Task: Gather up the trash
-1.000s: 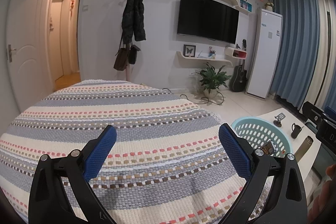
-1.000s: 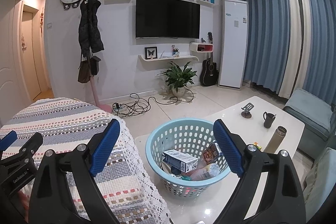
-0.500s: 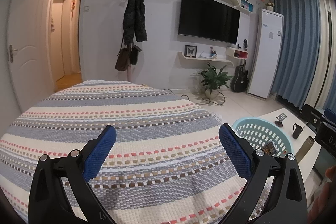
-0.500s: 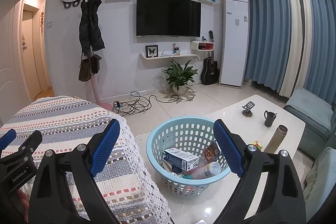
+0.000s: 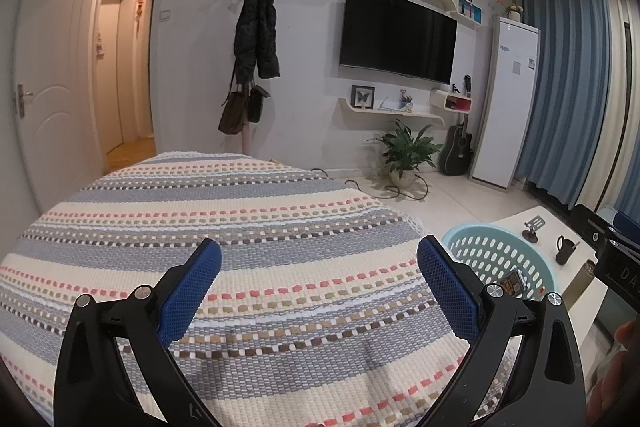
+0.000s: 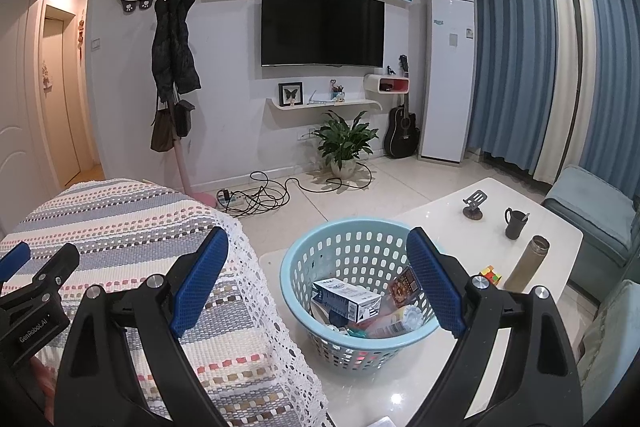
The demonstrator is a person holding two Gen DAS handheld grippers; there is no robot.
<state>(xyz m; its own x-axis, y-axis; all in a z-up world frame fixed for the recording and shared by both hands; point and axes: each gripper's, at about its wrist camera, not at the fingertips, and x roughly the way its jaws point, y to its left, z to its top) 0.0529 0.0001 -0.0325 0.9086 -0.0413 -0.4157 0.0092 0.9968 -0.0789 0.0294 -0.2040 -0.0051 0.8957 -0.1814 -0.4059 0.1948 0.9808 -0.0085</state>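
Surface: a striped woven cover (image 5: 280,267) lay under the left gripper (image 5: 318,281); a white desk (image 6: 532,227) stood ahead and to the right of the right gripper (image 6: 318,269).
Room: a television (image 6: 322,25), a coat (image 6: 174,47) on a stand, a potted plant (image 6: 344,141) and blue curtains (image 6: 516,55) lay well beyond the jaws.
Basket: a light blue basket (image 6: 308,327) sat on the desk, framed between the right jaws.
Contents: a white carton (image 6: 346,301), a brown packet (image 6: 404,285) and other wrappers lay in the basket.
Desk items: a mug (image 6: 514,223), a flask (image 6: 526,263) and a puzzle cube (image 6: 492,273) stood right of the right jaws.
Jaws: both pairs stood wide apart, holding nothing.
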